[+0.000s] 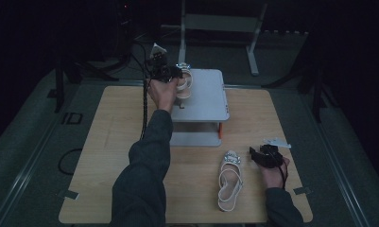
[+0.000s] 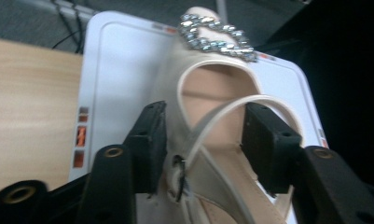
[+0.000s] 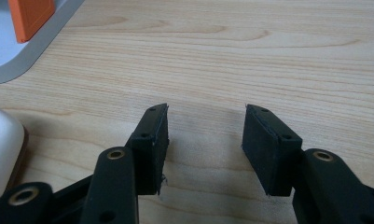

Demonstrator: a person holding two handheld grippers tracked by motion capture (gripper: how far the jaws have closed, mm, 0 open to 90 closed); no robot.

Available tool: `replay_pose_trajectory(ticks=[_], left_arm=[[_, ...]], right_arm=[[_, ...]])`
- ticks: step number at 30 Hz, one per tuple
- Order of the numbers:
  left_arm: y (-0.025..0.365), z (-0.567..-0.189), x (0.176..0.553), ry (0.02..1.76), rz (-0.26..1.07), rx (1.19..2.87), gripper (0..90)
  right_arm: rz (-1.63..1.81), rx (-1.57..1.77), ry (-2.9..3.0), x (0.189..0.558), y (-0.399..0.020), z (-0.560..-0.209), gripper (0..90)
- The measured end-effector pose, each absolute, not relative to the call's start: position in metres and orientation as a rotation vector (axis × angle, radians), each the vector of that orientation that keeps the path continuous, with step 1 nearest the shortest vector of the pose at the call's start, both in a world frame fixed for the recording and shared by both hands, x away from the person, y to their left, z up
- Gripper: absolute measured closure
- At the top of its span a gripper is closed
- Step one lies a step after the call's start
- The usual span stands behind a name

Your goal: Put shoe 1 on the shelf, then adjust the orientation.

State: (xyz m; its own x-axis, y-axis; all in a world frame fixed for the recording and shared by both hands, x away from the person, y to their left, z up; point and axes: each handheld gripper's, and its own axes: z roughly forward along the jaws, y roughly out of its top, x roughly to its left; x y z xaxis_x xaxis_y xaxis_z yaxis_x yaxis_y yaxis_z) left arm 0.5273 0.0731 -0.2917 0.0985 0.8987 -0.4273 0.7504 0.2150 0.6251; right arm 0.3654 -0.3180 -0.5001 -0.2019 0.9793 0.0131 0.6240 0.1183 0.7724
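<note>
sandal on shelf (image 2: 212, 93): heel end cut off by the bottom edge of the left gripper view, side strap partly hidden behind the jaw pads | sandal by shelf (image 3: 0, 149): cut off at the left edge of the right gripper view | shelf (image 3: 17, 56): only a corner showed beyond that sandal | high view: dim, buckles too small to tell

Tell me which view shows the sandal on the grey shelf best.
The left gripper view: the sandal sits close up between the open fingers, strap and jewelled buckle clear. The high view shows it small and dim beside the left gripper.
</note>
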Motion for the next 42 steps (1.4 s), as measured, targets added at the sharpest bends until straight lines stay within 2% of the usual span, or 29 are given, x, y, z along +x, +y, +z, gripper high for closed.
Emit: replay_pose_trajectory(ticks=[5, 10, 18, 30, 42], left_arm=[[0.077, -0.289, 0.522, 1.591, 0.246, 1.569, 44.7], [0.079, -0.282, 0.515, 1.436, 0.289, 1.609, 43.8], [0.095, -0.27, 0.501, 1.309, 0.371, 1.629, 44.5], [0.117, -0.268, 0.478, 1.262, 0.419, 1.698, 44.6], [0.137, -0.297, 0.448, 1.211, 0.458, 1.809, 43.3]], right_arm=[[0.903, 1.547, 1.89, 0.365, -0.318, -0.5, 50.2], [0.905, 1.553, 1.895, 0.366, -0.318, -0.5, 49.6], [0.91, 1.555, 1.896, 0.365, -0.318, -0.5, 48.9], [0.894, 1.539, 1.903, 0.364, -0.316, -0.5, 49.6], [0.932, 1.518, 1.93, 0.355, -0.314, -0.489, 49.9]])
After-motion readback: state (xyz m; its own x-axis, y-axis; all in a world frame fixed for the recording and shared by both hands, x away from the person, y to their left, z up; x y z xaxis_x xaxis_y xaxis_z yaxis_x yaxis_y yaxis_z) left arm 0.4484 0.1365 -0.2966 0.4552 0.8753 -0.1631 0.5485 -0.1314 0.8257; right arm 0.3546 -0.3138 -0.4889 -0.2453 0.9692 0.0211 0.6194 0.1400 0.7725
